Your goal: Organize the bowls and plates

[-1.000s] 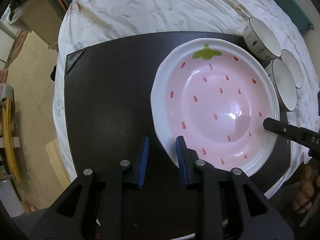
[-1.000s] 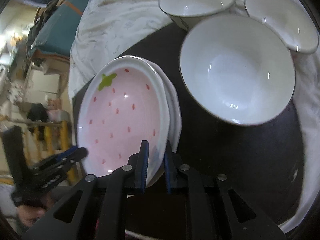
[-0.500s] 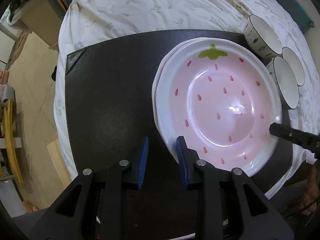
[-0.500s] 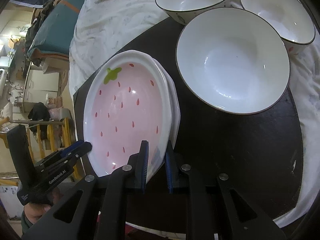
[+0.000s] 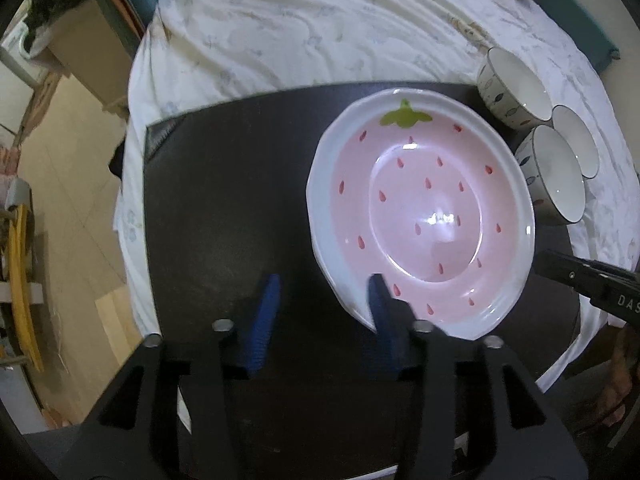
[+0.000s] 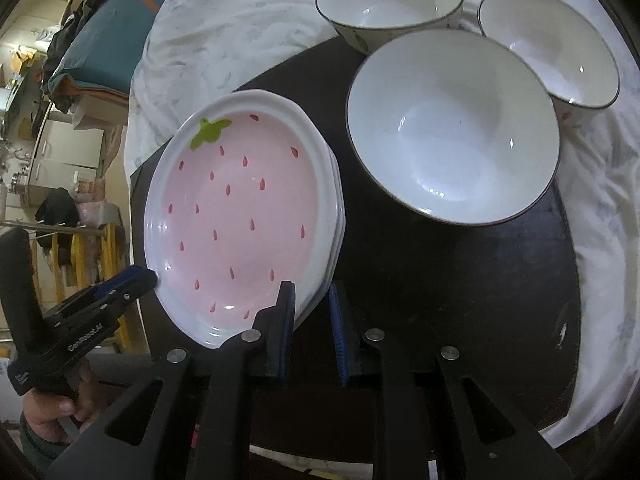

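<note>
Two hand-held grippers on one job here, which is why the strawberry plate (image 6: 240, 216) sits so square on the plate stack (image 6: 334, 216) underneath. I had a side each so it went down flat instead of sliding off. My left hand-held gripper (image 5: 324, 312) has just been opening, and now its jaws stand well apart with the near rim only partly between them, one pad lying over the rim and the other out over the black mat (image 5: 224, 200), so nothing is gripped there. My right hand-held gripper (image 6: 312, 320) is narrow, jaws straddling the opposite rim; I'd say it's barely pinching, if at all, but I honestly can't tell from here whether the pads touch. Stack's in the middle of the mat on the desk, tablecloth (image 5: 320, 32) all around. Three bowls (image 6: 452, 128) sit just beside it, unstacked, probably next up for nesting.
</note>
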`<action>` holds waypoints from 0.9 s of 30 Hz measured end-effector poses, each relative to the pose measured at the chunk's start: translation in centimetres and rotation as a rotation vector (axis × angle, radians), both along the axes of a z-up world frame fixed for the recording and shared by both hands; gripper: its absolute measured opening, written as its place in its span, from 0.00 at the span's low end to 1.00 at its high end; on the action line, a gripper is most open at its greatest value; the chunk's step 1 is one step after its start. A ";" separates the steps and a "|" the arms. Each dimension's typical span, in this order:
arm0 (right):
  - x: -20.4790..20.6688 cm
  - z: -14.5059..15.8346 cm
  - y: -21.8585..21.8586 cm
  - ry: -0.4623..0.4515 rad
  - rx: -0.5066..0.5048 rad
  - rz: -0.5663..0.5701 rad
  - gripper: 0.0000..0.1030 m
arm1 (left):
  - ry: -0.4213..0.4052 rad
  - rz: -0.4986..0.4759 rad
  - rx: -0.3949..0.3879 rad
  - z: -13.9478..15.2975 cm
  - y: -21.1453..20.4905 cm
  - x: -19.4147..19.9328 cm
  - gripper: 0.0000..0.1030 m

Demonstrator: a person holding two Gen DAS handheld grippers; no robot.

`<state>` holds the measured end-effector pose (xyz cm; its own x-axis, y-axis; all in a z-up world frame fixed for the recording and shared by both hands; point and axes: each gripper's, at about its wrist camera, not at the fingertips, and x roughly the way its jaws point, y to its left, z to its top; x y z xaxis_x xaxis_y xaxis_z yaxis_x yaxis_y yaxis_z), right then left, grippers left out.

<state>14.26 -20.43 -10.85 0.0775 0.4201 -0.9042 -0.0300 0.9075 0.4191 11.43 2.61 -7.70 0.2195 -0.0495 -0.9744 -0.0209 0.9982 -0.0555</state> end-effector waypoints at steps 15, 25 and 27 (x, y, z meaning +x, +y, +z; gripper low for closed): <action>-1.1 5.5 0.6 -0.261 0.049 0.051 0.65 | -0.271 0.049 -0.094 5.2 0.5 -0.2 0.84; -1.6 9.8 0.2 -0.380 0.062 0.082 0.77 | -0.326 0.030 -0.104 7.2 -1.0 -0.1 0.84; -1.2 10.6 -0.4 -0.387 0.044 0.064 0.77 | -0.318 0.043 -0.112 7.3 -1.1 0.3 0.84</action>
